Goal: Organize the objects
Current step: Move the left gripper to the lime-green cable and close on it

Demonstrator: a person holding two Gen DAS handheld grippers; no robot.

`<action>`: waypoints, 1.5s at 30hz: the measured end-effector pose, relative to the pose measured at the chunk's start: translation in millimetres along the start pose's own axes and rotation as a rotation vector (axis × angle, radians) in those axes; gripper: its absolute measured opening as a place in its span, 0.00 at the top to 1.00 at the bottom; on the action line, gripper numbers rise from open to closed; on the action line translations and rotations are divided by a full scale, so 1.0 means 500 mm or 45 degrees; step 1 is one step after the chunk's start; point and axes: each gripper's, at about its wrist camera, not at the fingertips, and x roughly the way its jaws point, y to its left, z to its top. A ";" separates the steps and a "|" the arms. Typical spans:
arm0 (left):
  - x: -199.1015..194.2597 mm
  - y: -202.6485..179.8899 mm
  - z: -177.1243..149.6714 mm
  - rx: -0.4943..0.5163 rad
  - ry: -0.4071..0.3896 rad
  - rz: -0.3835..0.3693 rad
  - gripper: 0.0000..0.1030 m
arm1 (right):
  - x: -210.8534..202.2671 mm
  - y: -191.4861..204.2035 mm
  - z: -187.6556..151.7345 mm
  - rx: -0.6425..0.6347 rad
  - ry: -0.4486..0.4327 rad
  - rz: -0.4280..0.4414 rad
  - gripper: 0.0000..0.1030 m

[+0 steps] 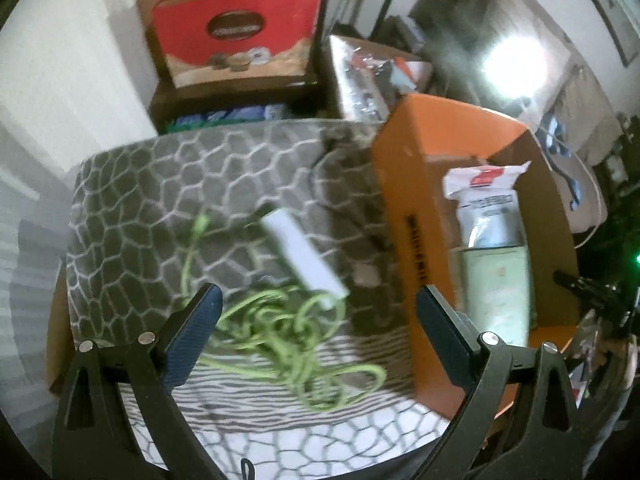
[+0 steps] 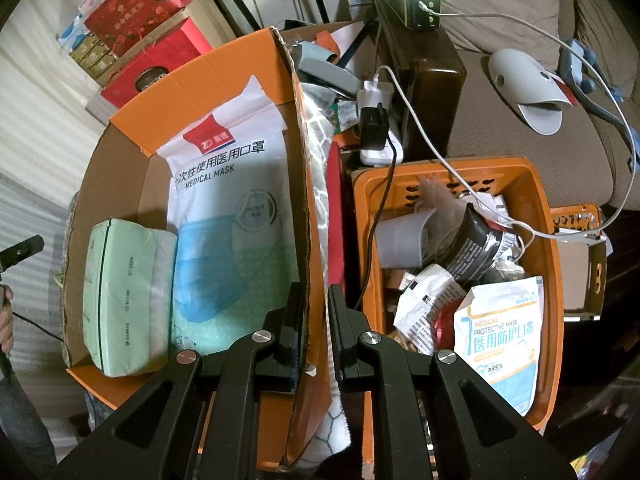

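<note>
**Spotter:** What do you have on each side?

**Me:** My right tool (image 2: 314, 320) is clamped narrow on the side wall of the orange cardboard box (image 2: 192, 76), one pad inside and one outside, pinning it in place. In the box I see a mask pack (image 2: 224, 184) lying flat and a pale green tissue pack (image 2: 120, 292) against the near-left corner. My left tool (image 1: 316, 312) is spread wide and carries nothing.

**Spotter:** And what's next to go in?

**Me:** A green cable (image 1: 288, 336), heaped in loose loops on the patterned cloth (image 1: 168, 184) just left of the box, directly below the left tool. A white flat piece (image 1: 304, 256) lies across the top of the heap; the view is smeared, so it may be a plug body or a card, I can't say which.

**Spotter:** How will the cable behave?

**Me:** I judge it light, limp and springy. Pinch a single strand and the rest will trail and snag on the box's edge. I'd rather close on the thick middle of the tangle, where several loops cross, so the bundle lifts as one. The cloth under it looks soft, so I'd watch not to nip that too.

**Spotter:** And the box?

**Me:** Thin card, easily bent, so I hold the wall without pulling on it.
</note>
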 end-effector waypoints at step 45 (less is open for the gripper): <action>0.136 0.009 -0.128 0.270 0.134 0.019 0.53 | 0.008 0.005 -0.008 0.004 0.020 -0.020 0.89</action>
